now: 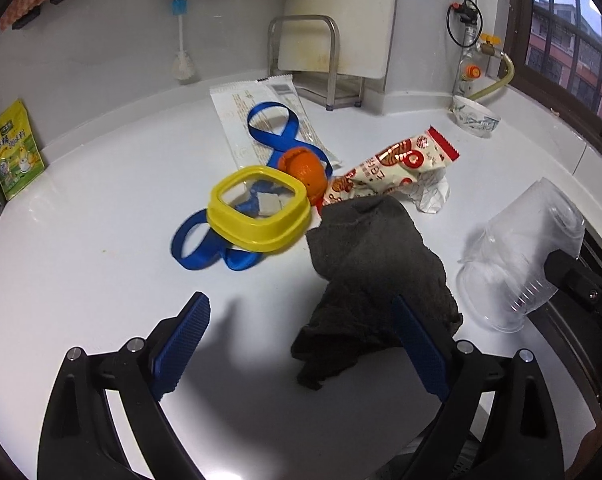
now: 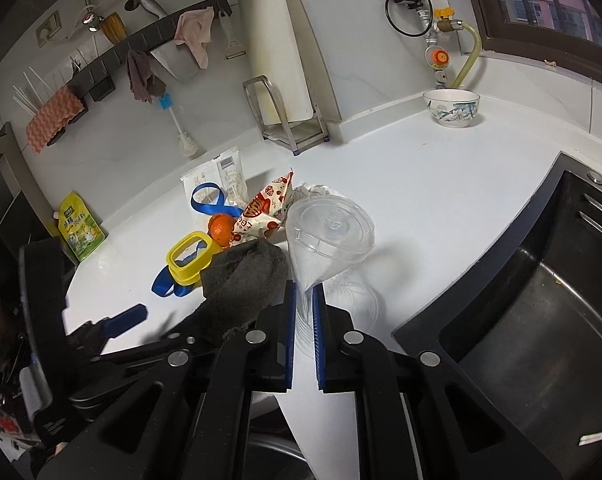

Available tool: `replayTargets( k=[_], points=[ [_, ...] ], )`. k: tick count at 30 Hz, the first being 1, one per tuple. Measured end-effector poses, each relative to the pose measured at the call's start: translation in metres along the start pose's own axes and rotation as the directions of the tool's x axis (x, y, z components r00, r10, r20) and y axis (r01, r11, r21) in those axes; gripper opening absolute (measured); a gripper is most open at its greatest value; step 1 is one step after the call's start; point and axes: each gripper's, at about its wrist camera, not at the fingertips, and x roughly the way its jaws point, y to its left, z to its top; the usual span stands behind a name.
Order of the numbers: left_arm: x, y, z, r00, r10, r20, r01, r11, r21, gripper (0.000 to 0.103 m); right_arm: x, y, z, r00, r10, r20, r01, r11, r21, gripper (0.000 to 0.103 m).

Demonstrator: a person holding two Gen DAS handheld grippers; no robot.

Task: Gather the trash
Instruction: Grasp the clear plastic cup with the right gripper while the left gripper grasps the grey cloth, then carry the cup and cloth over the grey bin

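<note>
A clear plastic cup (image 2: 325,240) is pinched at its rim between my right gripper's (image 2: 305,304) fingers and lifted off the white counter (image 2: 421,208); it also shows in the left wrist view (image 1: 529,256). My left gripper (image 1: 301,320) is open and empty, low over the counter, its right finger (image 1: 417,340) in front of a dark grey rag (image 1: 373,272). Behind lie a red-and-white snack wrapper (image 1: 397,168), a white wrapper (image 1: 261,120), crumpled paper (image 1: 433,196), an orange peel (image 1: 305,168), a blue ribbon (image 1: 205,248) and a yellow-rimmed lid (image 1: 257,216).
A black sink (image 2: 541,320) lies to the right. A patterned bowl (image 2: 453,108) stands at the back right, a metal rack with a cutting board (image 2: 285,120) against the wall, and a yellow-green pouch (image 2: 79,232) at the left.
</note>
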Motion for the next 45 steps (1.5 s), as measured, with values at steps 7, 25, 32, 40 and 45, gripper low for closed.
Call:
replayTargets(
  k=[7, 25, 32, 40, 45],
  points=[
    [0.011, -0.011, -0.005, 0.998, -0.049, -0.049, 0.050, 0.999, 0.021, 0.033, -0.001, -0.003, -0.002, 1.000, 0.012, -0.003, -0.012, 1.000, -0.002, 0.008],
    [-0.052, 0.002, -0.016, 0.997, -0.080, 0.016, 0.079, 0.997, 0.019, 0.016, -0.024, 0.007, -0.018, 1.000, 0.025, -0.009, -0.025, 1.000, -0.015, 0.008],
    [-0.089, 0.013, -0.028, 0.994, -0.098, 0.044, 0.098, 0.995, 0.009, 0.015, -0.041, 0.019, -0.035, 0.999, 0.034, -0.020, -0.034, 0.999, -0.028, 0.008],
    [-0.128, 0.012, -0.057, 0.991, -0.115, 0.064, 0.112, 0.993, 0.037, 0.015, -0.073, 0.033, -0.062, 0.999, 0.045, -0.021, -0.046, 0.998, -0.047, 0.008],
    [-0.148, 0.009, -0.081, 0.990, -0.129, 0.057, 0.126, 0.990, 0.058, 0.015, -0.093, 0.038, -0.082, 0.998, 0.053, -0.035, -0.055, 0.997, -0.049, 0.008]
  ],
)
